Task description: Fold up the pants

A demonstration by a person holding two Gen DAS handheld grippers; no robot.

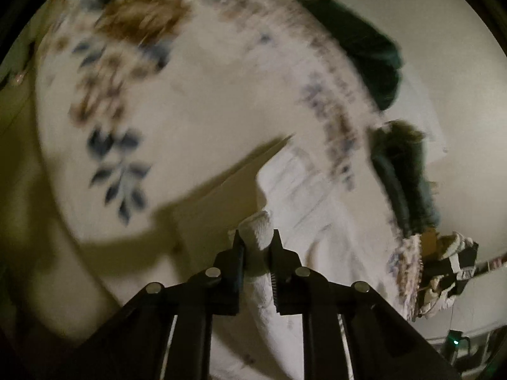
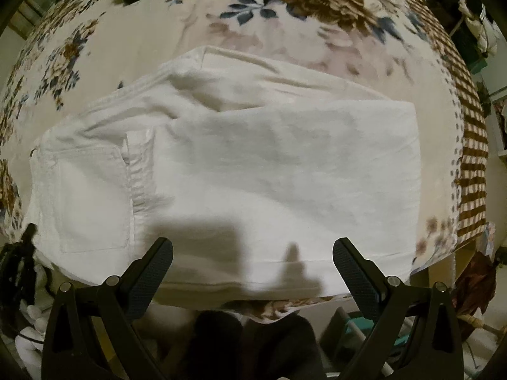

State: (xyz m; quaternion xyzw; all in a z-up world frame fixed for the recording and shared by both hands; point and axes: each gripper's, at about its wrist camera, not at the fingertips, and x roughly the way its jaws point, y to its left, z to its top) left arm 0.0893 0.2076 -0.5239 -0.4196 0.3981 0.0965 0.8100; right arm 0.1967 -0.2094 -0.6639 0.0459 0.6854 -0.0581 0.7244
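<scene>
Floral blanket (image 2: 285, 9): plush cream cover with brown blossoms and blue leaves, a brown-and-white checked border along its right edge; spread over the surface and carrying everything else. Blurred in the left wrist view (image 1: 126, 101).

White cotton pants (image 2: 253, 164): lying on the blanket, folded into a broad rectangle, upper layer smooth with soft creases. A stitched patch pocket (image 2: 92, 196) and a gathered, ribbed waistband strip show at the left end. Near edge runs along the front edge of the blanket. In the left wrist view, a rolled white fold of the pants (image 1: 258, 237) rises from the surface.

Right tongs (image 2: 253, 266): black, textured pads, spread wide apart, hovering just above the near edge of the pants, gripping nothing. Pose level, pointing across the cloth.

Left tongs (image 1: 257, 247): black, drawn together and clamped on the rolled white fold, which bulges between the tips. Pose tilted; view smeared by motion.

Dark green cloth (image 1: 374, 53): blurred, beyond the blanket edge.
</scene>
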